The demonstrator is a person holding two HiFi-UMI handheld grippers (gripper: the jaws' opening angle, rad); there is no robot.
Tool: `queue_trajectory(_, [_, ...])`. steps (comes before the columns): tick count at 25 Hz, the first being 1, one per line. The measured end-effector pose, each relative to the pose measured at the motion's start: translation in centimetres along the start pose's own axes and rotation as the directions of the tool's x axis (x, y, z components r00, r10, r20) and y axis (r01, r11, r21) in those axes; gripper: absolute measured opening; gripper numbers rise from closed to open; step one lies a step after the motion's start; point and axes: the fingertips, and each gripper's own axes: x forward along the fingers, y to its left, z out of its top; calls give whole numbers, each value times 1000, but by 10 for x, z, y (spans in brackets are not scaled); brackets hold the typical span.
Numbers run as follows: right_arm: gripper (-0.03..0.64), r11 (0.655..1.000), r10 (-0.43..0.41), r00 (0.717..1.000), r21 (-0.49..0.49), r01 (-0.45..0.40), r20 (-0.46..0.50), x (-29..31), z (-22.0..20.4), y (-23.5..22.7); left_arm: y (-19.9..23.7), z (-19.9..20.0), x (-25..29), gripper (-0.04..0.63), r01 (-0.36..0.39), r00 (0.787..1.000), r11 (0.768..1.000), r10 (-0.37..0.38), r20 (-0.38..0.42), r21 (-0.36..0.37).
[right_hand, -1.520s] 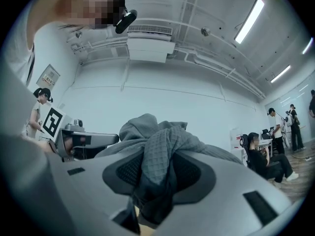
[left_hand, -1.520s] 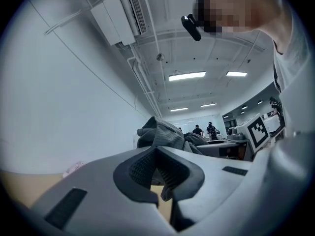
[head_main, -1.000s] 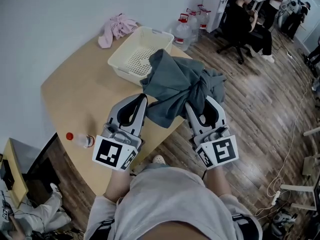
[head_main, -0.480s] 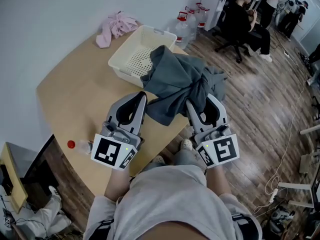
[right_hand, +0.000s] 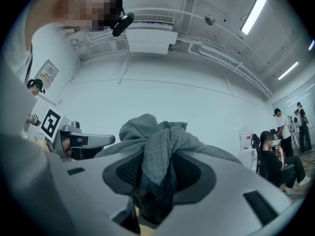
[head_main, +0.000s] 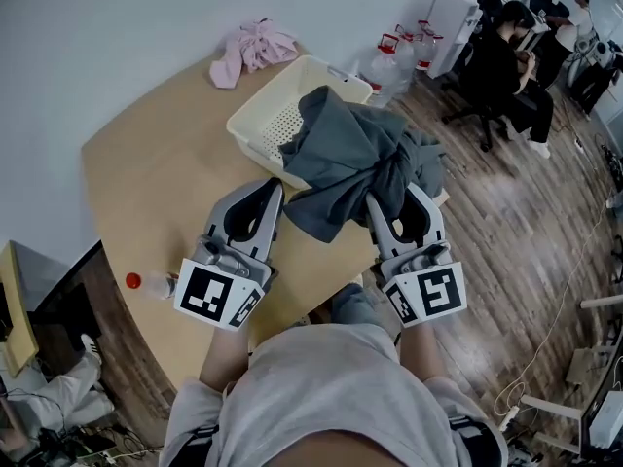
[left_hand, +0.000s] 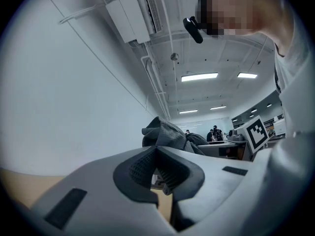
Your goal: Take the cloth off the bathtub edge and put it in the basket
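A crumpled grey cloth (head_main: 346, 159) hangs in the air between my two grippers, over the near right corner of the cream basket (head_main: 263, 95). My right gripper (head_main: 375, 202) is shut on a thick fold of it; in the right gripper view the cloth (right_hand: 157, 141) fills the gap between the pads. My left gripper (head_main: 275, 185) holds the cloth's left edge, its jaws nearly closed, and the cloth (left_hand: 165, 132) bulges just beyond its tip (left_hand: 156, 151). The basket looks empty where its perforated floor shows.
The basket stands on a rounded wooden table (head_main: 165, 183). A pink cloth (head_main: 255, 47) lies by the wall behind it. A small red-capped bottle (head_main: 146, 283) lies at the table's near left. Water jugs (head_main: 394, 61) and a seated person (head_main: 506, 66) are on the right.
Both grippers have kept their hold on the cloth. The cloth has come a little further over the basket's near corner, and the whole view has shifted slightly.
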Motion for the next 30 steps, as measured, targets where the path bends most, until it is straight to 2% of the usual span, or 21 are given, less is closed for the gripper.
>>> queue_trajectory(8, [166, 992, 128, 992, 5, -128, 0, 53, -5, -44, 17, -7, 53, -2, -106, 994, 994, 107, -18, 21])
queue_trajectory(14, [166, 971, 238, 971, 9, -238, -2, 93, -12, -72, 30, -15, 81, -2, -218, 975, 975, 219, -35, 42])
queue_trajectory(23, [166, 927, 375, 927, -17, -375, 4, 126, -20, -94, 35, -27, 99, -2, -359, 933, 932, 361, -18, 48])
queue_trajectory(30, [166, 876, 482, 876, -36, -481, 7, 153, -22, -105, 35, -30, 104, -2, -471, 881, 880, 473, -16, 59])
